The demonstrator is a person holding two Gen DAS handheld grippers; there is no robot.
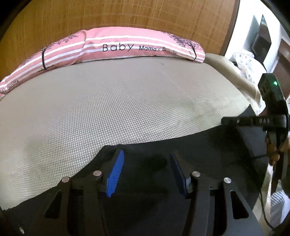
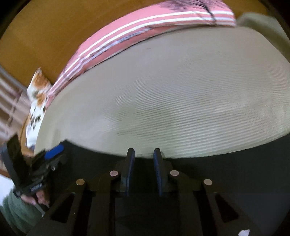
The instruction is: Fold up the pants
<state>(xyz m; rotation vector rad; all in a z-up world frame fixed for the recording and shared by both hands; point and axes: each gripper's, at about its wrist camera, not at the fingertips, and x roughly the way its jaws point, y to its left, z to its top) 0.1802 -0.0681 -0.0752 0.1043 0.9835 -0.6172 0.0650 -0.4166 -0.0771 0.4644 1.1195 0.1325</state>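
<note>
**Pants lying dark along near bed edge, both grippers hovering unloaded**

Pants (image 1: 181, 145) are lying as a dark, flat sheet across the near edge of the bed, filling the 6 o'clock half of both wrist views. In the left wrist view the left gripper (image 1: 147, 172) is sitting directly over this fabric with its blue pads (image 1: 116, 174) standing wide apart and nothing between them. In the right wrist view the right gripper (image 2: 143, 172) is showing a narrower gap, also with no cloth between the pads, its tips reaching the far hem of the dark cloth.

Judging from this layout, the garment is spread but no clear fold is showing; most of the folding appears to be remaining. A straight raised edge toward 3 o'clock in the left view could be a doubled layer, but this is uncertain.

Beyond the pants, the beige textured mattress cover (image 1: 108, 101) is extending toward 12 o'clock, ending at a pink striped pillow (image 1: 126, 45) resting against a wooden headboard (image 1: 126, 14).

Limits of visibility:
- Waistband, legs and seams are not distinguishing themselves in the uniformly dark cloth.
- Both gripper bodies are covering the nearest part of the garment.
- The right wrist view is blurring heavily.
- The garment is running out of view at 6 o'clock.
</note>
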